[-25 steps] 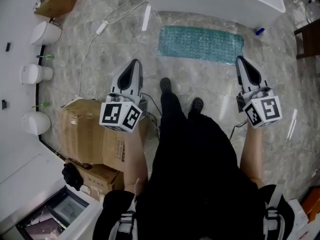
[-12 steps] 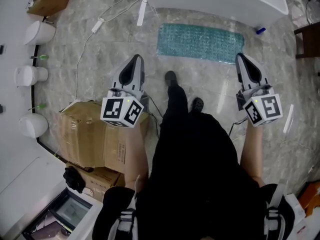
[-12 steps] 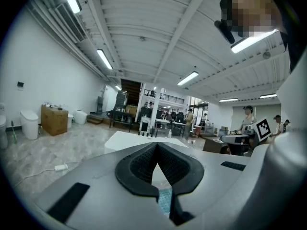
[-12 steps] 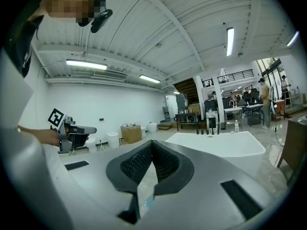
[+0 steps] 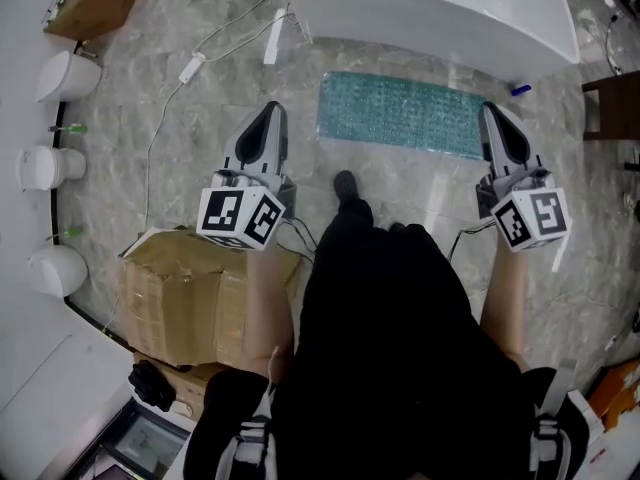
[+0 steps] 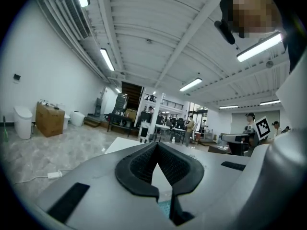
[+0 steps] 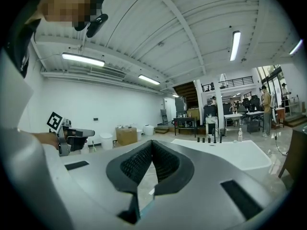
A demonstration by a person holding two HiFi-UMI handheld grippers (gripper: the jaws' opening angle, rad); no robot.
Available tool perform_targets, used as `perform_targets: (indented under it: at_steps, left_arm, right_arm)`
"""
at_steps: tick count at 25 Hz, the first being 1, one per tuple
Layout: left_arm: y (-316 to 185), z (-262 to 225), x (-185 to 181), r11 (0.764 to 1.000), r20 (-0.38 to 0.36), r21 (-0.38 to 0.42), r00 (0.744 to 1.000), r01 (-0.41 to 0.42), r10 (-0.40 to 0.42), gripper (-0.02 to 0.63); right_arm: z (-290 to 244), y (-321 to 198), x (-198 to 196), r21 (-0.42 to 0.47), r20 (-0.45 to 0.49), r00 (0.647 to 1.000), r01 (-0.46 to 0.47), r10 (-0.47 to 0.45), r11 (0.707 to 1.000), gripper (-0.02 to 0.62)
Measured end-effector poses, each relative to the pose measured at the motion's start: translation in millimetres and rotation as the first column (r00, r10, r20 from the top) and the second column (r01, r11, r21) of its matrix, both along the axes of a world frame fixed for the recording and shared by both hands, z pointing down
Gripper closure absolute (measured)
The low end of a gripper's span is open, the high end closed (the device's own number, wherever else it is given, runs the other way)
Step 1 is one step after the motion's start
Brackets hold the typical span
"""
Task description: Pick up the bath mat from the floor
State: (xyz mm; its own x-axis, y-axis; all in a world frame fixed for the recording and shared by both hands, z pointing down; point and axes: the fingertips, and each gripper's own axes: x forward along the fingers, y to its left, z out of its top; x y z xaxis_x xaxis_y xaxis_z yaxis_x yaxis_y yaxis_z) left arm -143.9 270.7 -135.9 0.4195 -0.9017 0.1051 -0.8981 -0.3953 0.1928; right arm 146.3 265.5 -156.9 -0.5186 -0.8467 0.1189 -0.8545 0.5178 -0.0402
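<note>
The teal bath mat point(image 5: 400, 114) lies flat on the marble floor beside the white bathtub point(image 5: 430, 8). My left gripper point(image 5: 272, 114) is held above the floor to the left of the mat, shut and empty. My right gripper point(image 5: 494, 116) hovers over the mat's right end, also shut with nothing in it. Both gripper views look out level across the room, over the closed jaws of the left gripper point(image 6: 157, 145) and the right gripper point(image 7: 152, 143). A sliver of the mat point(image 6: 164, 207) shows low between the left jaws. The person's dark shoe point(image 5: 346, 184) stands just short of the mat.
A cardboard box point(image 5: 190, 288) sits at my lower left, with a white cable point(image 5: 190, 68) running across the floor above it. Three white toilets point(image 5: 40, 168) line the left wall. A small blue object point(image 5: 517, 90) lies by the tub, and dark furniture point(image 5: 610, 98) stands at the right edge.
The person has stepped forward, so the mat and tub sit lower and closer in the head view. Both grippers have stayed shut and now flank the mat's ends.
</note>
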Motion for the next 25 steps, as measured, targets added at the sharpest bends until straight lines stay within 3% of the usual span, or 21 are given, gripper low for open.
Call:
perform_targets:
  at_steps: [3, 8, 18, 25]
  left_arm:
    - [-27, 9, -23, 1.000, -0.009, -0.008, 1.000, -0.007, 0.007, 0.597]
    - [-57, 40, -41, 0.995, -0.007, -0.091, 0.999, -0.034, 0.034, 0.597]
    - [-105, 72, -3, 0.976, -0.010, -0.166, 0.990, -0.139, 0.139, 0.597]
    - [-150, 68, 14, 0.973, 0.016, -0.189, 0.991, -0.129, 0.135, 0.597]
  right_arm:
    - [3, -21, -21, -0.006, -0.014, 1.000, -0.014, 0.014, 1.000, 0.583]
    - [21, -34, -46, -0.056, -0.024, 0.999, -0.027, 0.026, 0.998, 0.582]
    - [48, -70, -31, -0.128, -0.021, 0.997, -0.077, 0.075, 0.989, 0.583]
    - [47, -124, -28, -0.124, 0.015, 0.999, -0.036, 0.038, 0.992, 0.582]
